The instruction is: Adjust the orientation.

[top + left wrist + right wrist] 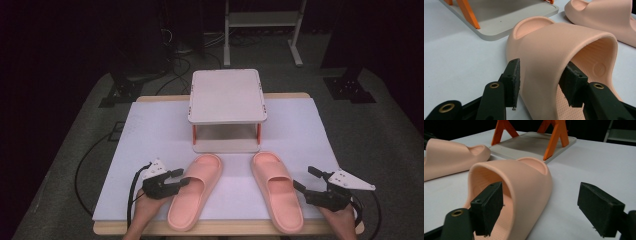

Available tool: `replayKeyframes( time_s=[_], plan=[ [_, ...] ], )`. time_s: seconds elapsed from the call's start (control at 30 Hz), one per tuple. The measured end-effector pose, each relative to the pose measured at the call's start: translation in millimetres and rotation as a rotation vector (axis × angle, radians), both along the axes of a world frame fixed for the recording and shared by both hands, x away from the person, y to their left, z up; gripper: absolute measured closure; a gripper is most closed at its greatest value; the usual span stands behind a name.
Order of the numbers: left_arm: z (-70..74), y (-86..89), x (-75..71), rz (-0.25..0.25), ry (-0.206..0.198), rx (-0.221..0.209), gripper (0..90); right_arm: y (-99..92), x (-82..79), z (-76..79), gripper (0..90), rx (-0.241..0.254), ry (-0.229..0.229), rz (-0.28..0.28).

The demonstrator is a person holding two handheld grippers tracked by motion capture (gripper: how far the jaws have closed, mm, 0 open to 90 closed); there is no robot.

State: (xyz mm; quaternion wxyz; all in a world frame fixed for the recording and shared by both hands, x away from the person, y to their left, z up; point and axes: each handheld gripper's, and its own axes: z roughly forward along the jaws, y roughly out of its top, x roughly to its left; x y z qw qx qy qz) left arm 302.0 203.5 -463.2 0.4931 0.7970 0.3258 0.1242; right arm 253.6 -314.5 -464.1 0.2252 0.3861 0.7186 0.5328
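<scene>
Slippers [196, 190] [276, 190] show no readable writing, only one faint embossed mark

Right gripper [544, 212] fingers [487, 207] spread wide: one finger sits inside the strap opening of the near pink slipper [524, 185], the other stands apart on the slipper's outer side over bare white tabletop [599, 162], not touching. Second pink slipper [446, 157] lies at far left. Beyond both, a grey rack base [529, 143] with orange legs [556, 137] stands on the tabletop.
</scene>
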Motion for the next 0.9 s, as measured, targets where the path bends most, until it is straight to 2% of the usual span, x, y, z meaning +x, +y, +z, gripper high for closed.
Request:
replayKeyframes(
  time_s=[0.17, 0.53, 0.9],
  plan=[
    [-0.6, -2.1, -0.9, -0.004, -0.002, 0.01, 52.9, 6.5, -0.6, -0.2, 21.5, -0.019, -0.007, 0.012],
    [-2.0, -5.6, -0.2, -0.007, -0.003, 0.016, 54.1, 26.7, 5.4, -7.5, 28.1, -0.104, 0.014, 0.029],
    [-3.2, -7.1, 0.4, 0.004, -0.006, 0.033, 55.0, 36.4, 10.5, -10.1, 36.7, -0.146, 0.027, 0.011]
  ],
)
